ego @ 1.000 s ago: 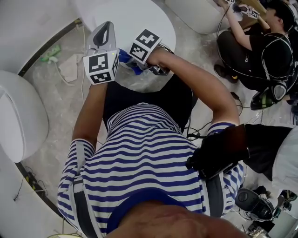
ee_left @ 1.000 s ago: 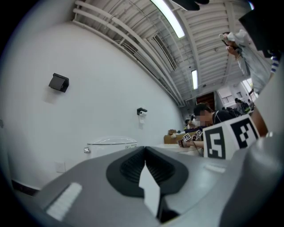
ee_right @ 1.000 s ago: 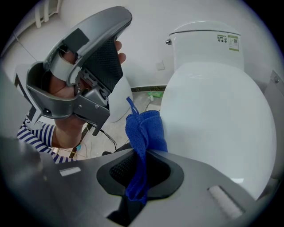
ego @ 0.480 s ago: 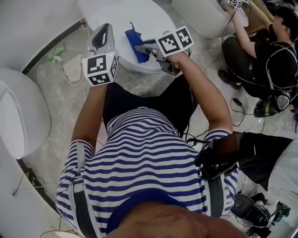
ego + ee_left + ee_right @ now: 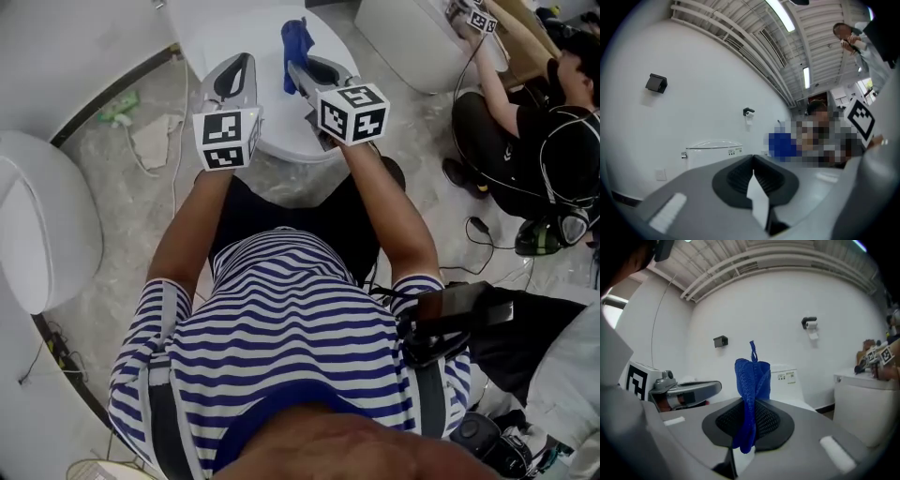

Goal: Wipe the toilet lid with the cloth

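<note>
The white toilet lid [image 5: 234,28] lies ahead of me at the top of the head view. My right gripper [image 5: 302,66] is over its right part, shut on a blue cloth [image 5: 296,39] that stands up out of the jaws. In the right gripper view the cloth [image 5: 752,376] is pinched between the black pads, and the gripper [image 5: 751,401] points at the wall and the cistern [image 5: 787,378]. My left gripper [image 5: 236,67] hovers beside it over the lid's front left. Its jaws [image 5: 753,158] are shut with nothing between them.
A second toilet [image 5: 37,234] stands at the left and a third [image 5: 403,28] at the top right. A person [image 5: 534,112] sits on the floor at the right with cables around. A white rag [image 5: 153,139] and a cord lie on the floor left of the lid.
The right gripper has carried the blue cloth from the lid's front edge up and farther over the lid. The left gripper shifted slightly right and forward.
</note>
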`<state>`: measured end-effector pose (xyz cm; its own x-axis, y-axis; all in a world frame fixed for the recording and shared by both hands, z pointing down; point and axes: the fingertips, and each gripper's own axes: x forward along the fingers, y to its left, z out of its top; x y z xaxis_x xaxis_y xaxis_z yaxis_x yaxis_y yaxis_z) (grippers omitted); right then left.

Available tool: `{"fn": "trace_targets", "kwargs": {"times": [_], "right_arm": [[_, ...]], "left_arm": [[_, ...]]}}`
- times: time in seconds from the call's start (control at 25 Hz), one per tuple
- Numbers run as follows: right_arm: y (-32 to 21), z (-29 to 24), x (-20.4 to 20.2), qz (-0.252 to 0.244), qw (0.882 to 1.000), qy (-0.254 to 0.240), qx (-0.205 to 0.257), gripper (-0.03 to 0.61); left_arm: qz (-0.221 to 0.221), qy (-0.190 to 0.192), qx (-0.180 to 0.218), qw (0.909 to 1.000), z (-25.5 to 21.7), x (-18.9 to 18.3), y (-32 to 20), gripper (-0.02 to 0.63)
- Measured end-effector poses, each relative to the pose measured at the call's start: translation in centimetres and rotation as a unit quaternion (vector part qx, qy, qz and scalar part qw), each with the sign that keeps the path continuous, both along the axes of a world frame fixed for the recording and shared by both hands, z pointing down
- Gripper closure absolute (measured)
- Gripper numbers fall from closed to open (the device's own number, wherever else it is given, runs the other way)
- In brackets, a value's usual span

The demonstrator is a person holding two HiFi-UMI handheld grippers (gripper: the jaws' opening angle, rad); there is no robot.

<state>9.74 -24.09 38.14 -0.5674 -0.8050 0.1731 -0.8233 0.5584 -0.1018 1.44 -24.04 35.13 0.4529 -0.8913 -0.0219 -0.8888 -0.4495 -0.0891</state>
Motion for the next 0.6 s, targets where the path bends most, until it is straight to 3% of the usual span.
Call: {"fn": "trace_targets", "kwargs": {"times": [0.16,0.28,0.6], "right_arm": [[-0.4,-2.2,1.7,0.060,0.993,0.009,0.097,0.528],[0.0,-3.7,2.9,0.091,0.986,0.003,0.142,0.528],[0.0,-3.3,5.2,0.142,0.976,-0.007,0.164,0.528]], "left_arm": [[0.007,-0.001,0.000,1.0000,0.0,1.3,-0.4,0.611],[0.012,-0.003,0.004,0.9999,-0.1,2.2,-0.4,0.611],[0.010,0.000,0.015,0.9998,-0.4,2.7,-0.5,0.611]]}}
